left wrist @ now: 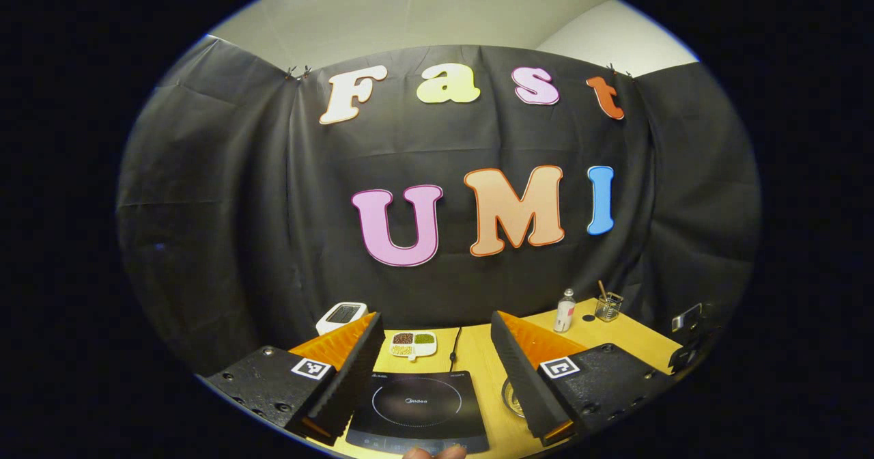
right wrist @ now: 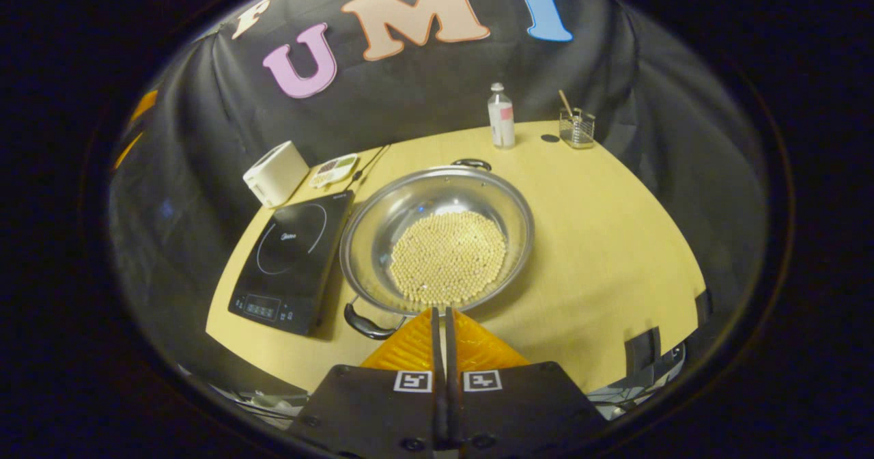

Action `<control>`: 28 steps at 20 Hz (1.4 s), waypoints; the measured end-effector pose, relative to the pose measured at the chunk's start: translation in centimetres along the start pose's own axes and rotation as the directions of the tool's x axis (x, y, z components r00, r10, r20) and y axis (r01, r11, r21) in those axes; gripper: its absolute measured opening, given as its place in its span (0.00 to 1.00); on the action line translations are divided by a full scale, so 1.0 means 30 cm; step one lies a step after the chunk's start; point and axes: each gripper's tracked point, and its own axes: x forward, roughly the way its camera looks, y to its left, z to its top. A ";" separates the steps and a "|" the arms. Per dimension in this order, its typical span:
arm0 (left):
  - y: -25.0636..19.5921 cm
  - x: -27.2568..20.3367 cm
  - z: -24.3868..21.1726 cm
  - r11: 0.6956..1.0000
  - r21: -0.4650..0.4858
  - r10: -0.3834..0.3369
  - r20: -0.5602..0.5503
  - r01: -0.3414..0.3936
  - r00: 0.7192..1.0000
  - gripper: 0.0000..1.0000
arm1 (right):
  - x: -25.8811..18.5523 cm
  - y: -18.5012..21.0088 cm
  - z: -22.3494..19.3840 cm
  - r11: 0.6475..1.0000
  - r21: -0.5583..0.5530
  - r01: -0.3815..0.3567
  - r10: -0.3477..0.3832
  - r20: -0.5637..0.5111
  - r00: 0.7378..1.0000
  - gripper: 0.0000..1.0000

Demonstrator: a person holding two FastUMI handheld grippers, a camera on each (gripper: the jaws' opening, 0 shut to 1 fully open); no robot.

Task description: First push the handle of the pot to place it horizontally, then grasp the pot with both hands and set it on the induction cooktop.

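The pot [right wrist: 437, 237], a wide steel pan with a bed of small pale beads across its bottom, sits on the yellow table [right wrist: 601, 240] just right of the induction cooktop [right wrist: 290, 261], its rim close against the cooktop's edge. One dark handle [right wrist: 369, 324] sticks out at the pot's near-left side, toward me, and the other handle [right wrist: 471, 164] shows at the far rim, so the two lie along a slanted line rather than straight across. My right gripper [right wrist: 440, 319] hangs just in front of the pot's near rim with its two fingers pressed flat together and nothing between them. My left gripper [left wrist: 437, 377] is held higher, looking at the booth wall, its fingers spread wide and empty; between them I see the cooktop [left wrist: 418, 408] below, bare on top, and a sliver of the pot [left wrist: 512, 397] beside the inner edge of one finger. At the bottom edge of the left gripper view a fingertip of a hand [left wrist: 433, 453] peeks in. Behind the cooktop stand a white boxy appliance [right wrist: 275, 172] and a small divided dish [right wrist: 333, 169] of grains; farther back on the table are a small clear bottle [right wrist: 501, 116] and a glass holder [right wrist: 577, 128] with a stick in it.
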 end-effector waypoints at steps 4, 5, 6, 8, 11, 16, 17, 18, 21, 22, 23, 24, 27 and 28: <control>0.074 0.080 -0.074 0.997 -0.040 -0.067 -0.026 0.066 0.997 0.96 | 0.086 0.018 -0.098 0.996 0.024 0.088 -0.085 -0.093 0.992 0.02; 0.095 0.102 -0.091 0.995 -0.053 -0.085 -0.031 0.084 0.996 0.96 | 0.103 0.011 -0.118 0.992 0.016 0.123 -0.120 -0.115 0.986 0.02; 0.117 0.129 -0.113 0.993 -0.058 -0.102 -0.038 0.100 0.994 0.96 | 0.118 0.010 -0.133 0.989 0.014 0.150 -0.147 -0.129 0.981 0.00; 0.146 0.174 -0.142 0.988 -0.061 -0.146 -0.029 0.144 0.989 0.96 | 0.143 0.015 -0.159 0.979 0.016 0.205 -0.200 -0.158 0.967 0.02; 0.167 0.230 -0.184 0.977 -0.072 -0.204 -0.038 0.201 0.978 0.96 | 0.168 0.052 -0.185 0.967 0.029 0.253 -0.244 -0.181 0.953 0.03; 0.169 0.277 -0.207 0.958 -0.102 -0.274 -0.032 0.270 0.961 0.96 | 0.174 0.148 -0.177 0.961 0.066 0.268 -0.252 -0.185 0.950 0.02; 0.171 0.282 -0.210 0.955 -0.106 -0.281 -0.033 0.276 0.959 0.96 | 0.180 0.175 -0.180 0.962 0.065 0.265 -0.249 -0.189 0.950 0.03; 0.170 0.286 -0.214 0.953 -0.114 -0.286 -0.031 0.281 0.958 0.95 | 0.185 0.200 -0.176 0.963 0.063 0.260 -0.245 -0.187 0.951 0.02; 0.177 0.298 -0.231 0.949 -0.135 -0.294 -0.044 0.286 0.955 0.95 | 0.245 0.298 -0.137 0.970 0.083 0.228 -0.209 -0.188 0.960 0.02; 0.184 0.301 -0.234 0.948 -0.138 -0.293 -0.043 0.285 0.955 0.95 | 0.257 0.327 -0.130 0.972 0.091 0.215 -0.195 -0.188 0.963 0.03; 0.188 0.307 -0.234 0.949 -0.138 -0.292 -0.041 0.284 0.956 0.95 | 0.271 0.352 -0.125 0.973 0.101 0.206 -0.185 -0.189 0.964 0.00; 0.196 0.312 -0.237 0.950 -0.137 -0.288 -0.042 0.280 0.957 0.94 | 0.282 0.372 -0.112 0.974 0.110 0.198 -0.175 -0.189 0.966 0.02; 0.200 0.315 -0.254 0.949 -0.150 -0.289 -0.055 0.278 0.956 0.95 | 0.311 0.406 -0.079 0.974 0.135 0.183 -0.156 -0.189 0.970 0.03; 0.209 0.315 -0.261 0.949 -0.152 -0.286 -0.059 0.275 0.956 0.95 | 0.322 0.413 -0.069 0.972 0.152 0.179 -0.149 -0.191 0.970 0.02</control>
